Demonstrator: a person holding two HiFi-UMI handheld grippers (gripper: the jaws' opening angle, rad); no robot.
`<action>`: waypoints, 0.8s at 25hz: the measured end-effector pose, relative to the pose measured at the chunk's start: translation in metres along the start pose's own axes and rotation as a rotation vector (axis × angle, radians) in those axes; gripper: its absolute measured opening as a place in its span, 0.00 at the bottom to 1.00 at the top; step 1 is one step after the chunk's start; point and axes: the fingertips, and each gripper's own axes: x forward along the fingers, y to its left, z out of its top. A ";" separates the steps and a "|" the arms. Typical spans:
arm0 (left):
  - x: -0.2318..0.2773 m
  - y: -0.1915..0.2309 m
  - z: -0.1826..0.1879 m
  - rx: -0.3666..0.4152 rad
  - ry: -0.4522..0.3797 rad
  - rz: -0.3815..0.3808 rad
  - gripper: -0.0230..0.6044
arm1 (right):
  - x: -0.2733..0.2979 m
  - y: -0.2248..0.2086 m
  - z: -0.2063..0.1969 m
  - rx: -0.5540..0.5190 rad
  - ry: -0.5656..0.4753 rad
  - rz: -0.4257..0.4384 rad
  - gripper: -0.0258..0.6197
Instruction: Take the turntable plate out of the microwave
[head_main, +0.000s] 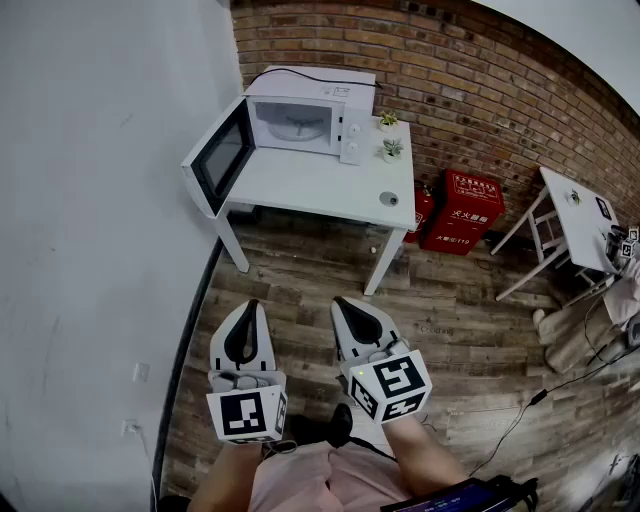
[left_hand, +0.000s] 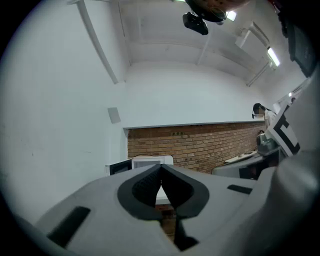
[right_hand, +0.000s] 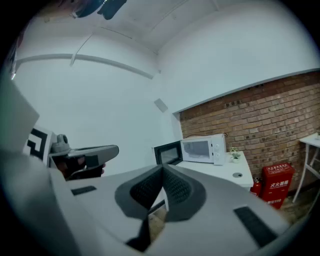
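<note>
A white microwave (head_main: 305, 120) stands on a white table (head_main: 310, 185) against the brick wall, its door (head_main: 218, 155) swung wide to the left. Inside the cavity the round glass turntable plate (head_main: 297, 125) shows pale. The microwave (right_hand: 200, 148) also appears in the right gripper view, and partly behind the jaws as the microwave (left_hand: 145, 162) in the left gripper view. My left gripper (head_main: 249, 304) and right gripper (head_main: 341, 302) are held side by side over the wooden floor, well short of the table. Both are shut with nothing between the jaws.
Two small potted plants (head_main: 390, 135) sit at the table's right end, near a round grommet (head_main: 388, 198). Red fire-extinguisher boxes (head_main: 460, 212) stand on the floor to the table's right. A second white table (head_main: 580, 220) is far right. A cable (head_main: 520, 410) trails across the floor.
</note>
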 end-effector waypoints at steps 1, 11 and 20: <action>0.000 -0.001 -0.001 -0.002 0.000 -0.001 0.05 | -0.001 -0.001 0.000 0.000 0.000 -0.001 0.04; 0.000 -0.015 -0.007 0.002 0.021 -0.001 0.05 | -0.009 -0.012 -0.006 0.009 0.009 -0.003 0.04; 0.011 -0.034 -0.007 -0.032 -0.006 0.021 0.25 | -0.010 -0.033 -0.008 0.064 -0.003 0.048 0.30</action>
